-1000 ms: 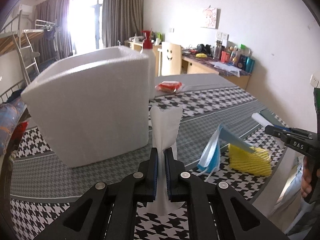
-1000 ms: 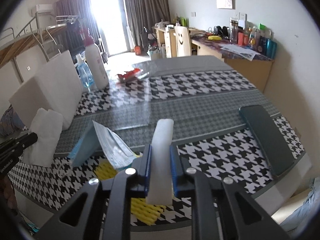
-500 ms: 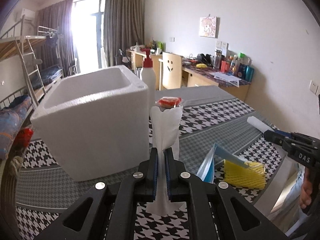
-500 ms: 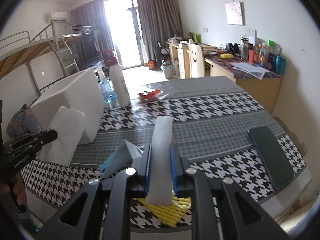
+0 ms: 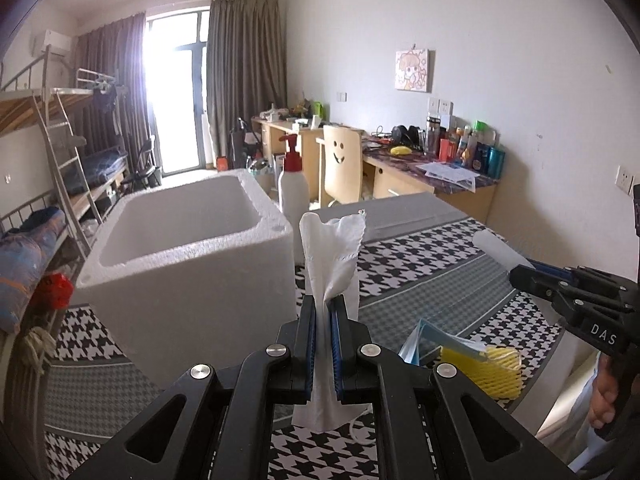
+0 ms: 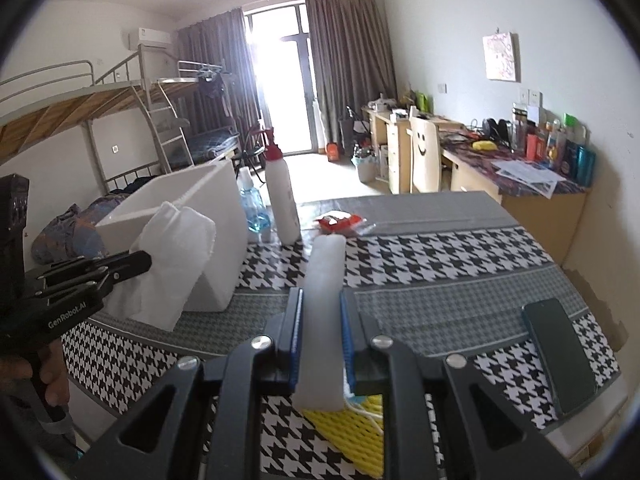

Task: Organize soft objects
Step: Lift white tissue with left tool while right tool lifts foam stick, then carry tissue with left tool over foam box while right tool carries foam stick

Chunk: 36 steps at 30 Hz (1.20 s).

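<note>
My left gripper [image 5: 323, 312] is shut on a white tissue [image 5: 332, 256], which stands up crumpled between the pads, just right of the open white foam box [image 5: 184, 276]. In the right wrist view the same tissue [image 6: 172, 264] hangs in front of the box [image 6: 216, 208]. My right gripper [image 6: 322, 308] is shut on a white foam strip [image 6: 324, 280] held above the table. On the table below lie a yellow foam net [image 5: 480, 368] and a blue face mask [image 5: 416, 344].
A white pump bottle with a red top [image 6: 282, 196] and a blue water bottle [image 6: 252, 212] stand behind the box. A red packet [image 6: 336, 222] lies mid-table and a dark phone [image 6: 560, 356] near the right edge. A hand [image 6: 48, 376] grips the left handle.
Both grippers have risen with the tissue and the foam strip still held. The box's open top now shows in the left wrist view.
</note>
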Each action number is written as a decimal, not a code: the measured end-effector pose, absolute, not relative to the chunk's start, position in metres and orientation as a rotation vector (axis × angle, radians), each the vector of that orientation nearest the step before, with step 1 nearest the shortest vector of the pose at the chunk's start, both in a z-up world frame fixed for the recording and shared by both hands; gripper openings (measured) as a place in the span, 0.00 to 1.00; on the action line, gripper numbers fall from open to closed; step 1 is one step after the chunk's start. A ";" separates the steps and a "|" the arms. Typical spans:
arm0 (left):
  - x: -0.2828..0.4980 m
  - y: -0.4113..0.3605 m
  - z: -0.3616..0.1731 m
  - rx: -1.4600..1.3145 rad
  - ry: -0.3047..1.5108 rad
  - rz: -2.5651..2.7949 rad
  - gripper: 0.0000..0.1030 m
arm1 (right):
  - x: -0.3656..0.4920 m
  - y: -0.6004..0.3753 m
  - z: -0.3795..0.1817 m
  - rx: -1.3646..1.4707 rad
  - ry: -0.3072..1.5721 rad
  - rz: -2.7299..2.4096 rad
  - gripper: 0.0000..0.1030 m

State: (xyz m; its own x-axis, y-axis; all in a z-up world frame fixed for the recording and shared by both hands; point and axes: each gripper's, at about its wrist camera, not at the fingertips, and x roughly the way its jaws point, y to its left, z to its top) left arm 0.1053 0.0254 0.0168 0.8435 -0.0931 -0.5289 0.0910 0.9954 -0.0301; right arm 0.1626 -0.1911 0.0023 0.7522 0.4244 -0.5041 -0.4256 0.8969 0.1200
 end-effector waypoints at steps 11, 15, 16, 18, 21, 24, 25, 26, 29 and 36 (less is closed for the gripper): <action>0.106 0.026 0.028 0.003 0.521 -0.091 0.07 | 0.167 -0.186 0.013 -0.001 0.507 0.490 0.21; 0.108 0.027 0.032 0.004 0.511 -0.080 0.07 | 0.169 -0.186 0.018 0.002 0.492 0.497 0.21; 0.109 0.028 0.034 0.007 0.508 -0.079 0.07 | 0.170 -0.185 0.020 0.002 0.488 0.499 0.21; 0.109 0.029 0.036 0.009 0.500 -0.078 0.07 | 0.170 -0.184 0.022 0.000 0.483 0.507 0.21; 0.108 0.032 0.041 0.005 0.488 -0.080 0.07 | 0.172 -0.181 0.025 -0.007 0.475 0.516 0.21; 0.107 0.033 0.045 0.009 0.476 -0.081 0.07 | 0.172 -0.179 0.028 -0.009 0.466 0.528 0.21; 0.106 0.033 0.046 0.011 0.473 -0.082 0.07 | 0.173 -0.178 0.030 -0.010 0.464 0.533 0.21; 0.107 0.033 0.048 0.015 0.471 -0.084 0.07 | 0.175 -0.177 0.031 -0.010 0.462 0.534 0.21; 0.109 0.035 0.053 0.019 0.465 -0.083 0.07 | 0.178 -0.175 0.035 -0.008 0.457 0.539 0.21; 0.116 0.039 0.060 0.015 0.448 -0.068 0.07 | 0.180 -0.169 0.043 -0.014 0.436 0.556 0.21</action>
State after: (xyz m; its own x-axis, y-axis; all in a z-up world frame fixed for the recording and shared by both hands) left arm 0.1155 0.0393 0.0599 0.8991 -0.0620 -0.4333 0.0685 0.9976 -0.0006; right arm 0.1798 -0.1693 0.0428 0.7607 0.5081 -0.4039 -0.5140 0.8516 0.1033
